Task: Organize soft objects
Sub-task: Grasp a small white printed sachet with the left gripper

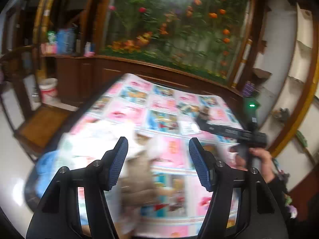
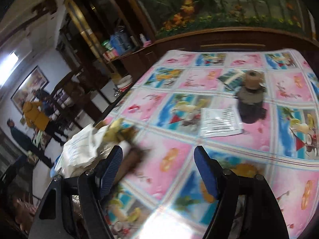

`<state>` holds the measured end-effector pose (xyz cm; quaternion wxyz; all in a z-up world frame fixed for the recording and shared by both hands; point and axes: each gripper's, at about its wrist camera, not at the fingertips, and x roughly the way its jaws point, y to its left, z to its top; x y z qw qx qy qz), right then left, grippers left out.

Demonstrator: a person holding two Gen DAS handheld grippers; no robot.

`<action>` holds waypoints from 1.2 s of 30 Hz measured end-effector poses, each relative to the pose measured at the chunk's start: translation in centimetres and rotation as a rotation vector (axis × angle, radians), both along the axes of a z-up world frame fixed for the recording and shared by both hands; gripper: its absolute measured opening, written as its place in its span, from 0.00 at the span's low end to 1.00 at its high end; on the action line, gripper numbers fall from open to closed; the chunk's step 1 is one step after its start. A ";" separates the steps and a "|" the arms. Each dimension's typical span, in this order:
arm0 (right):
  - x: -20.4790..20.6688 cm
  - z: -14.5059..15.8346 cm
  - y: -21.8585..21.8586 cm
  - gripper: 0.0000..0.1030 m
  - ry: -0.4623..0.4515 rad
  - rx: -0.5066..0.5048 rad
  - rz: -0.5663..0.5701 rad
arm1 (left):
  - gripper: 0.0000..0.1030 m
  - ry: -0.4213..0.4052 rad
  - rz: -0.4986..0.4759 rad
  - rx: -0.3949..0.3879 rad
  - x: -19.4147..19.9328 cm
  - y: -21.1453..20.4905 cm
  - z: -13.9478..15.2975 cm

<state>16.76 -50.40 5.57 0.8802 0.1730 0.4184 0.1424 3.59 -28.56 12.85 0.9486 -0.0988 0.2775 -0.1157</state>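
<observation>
A table under a pink and blue picture cloth holds soft things. In the left wrist view a blurred beige soft object lies beside white plastic bags, just ahead of my open, empty left gripper. In the right wrist view my right gripper is open and empty above the cloth, with a blurred yellow-brown soft object and a white bag by its left finger. A stack of rolled soft items, tan on grey on dark, stands at the far right; it also shows in the left wrist view.
A white printed packet lies flat mid-table. The right hand and its gripper body reach in over the table's right side. A wooden cabinet with a flower mural stands behind. People stand far left. A white bucket sits on the floor.
</observation>
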 end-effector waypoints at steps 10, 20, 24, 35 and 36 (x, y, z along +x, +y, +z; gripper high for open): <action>0.3 -3.3 -7.0 0.72 0.077 0.067 -0.248 | 0.62 0.247 -0.137 -0.062 8.3 -7.5 -4.8; -0.1 -5.2 -11.5 0.72 0.135 0.128 -0.407 | 0.62 0.400 -0.152 -0.077 14.0 -10.8 -8.0; 0.1 -5.5 -10.9 0.72 0.163 0.092 -0.432 | 0.62 0.441 -0.141 -0.092 18.7 -12.3 -8.5; -0.5 -6.7 -11.7 0.72 0.262 0.126 -0.476 | 0.62 0.469 -0.063 -0.051 31.1 -14.8 -11.0; -0.6 -6.8 -11.8 0.72 0.270 0.150 -0.466 | 0.62 0.459 -0.085 0.001 32.1 -15.4 -11.4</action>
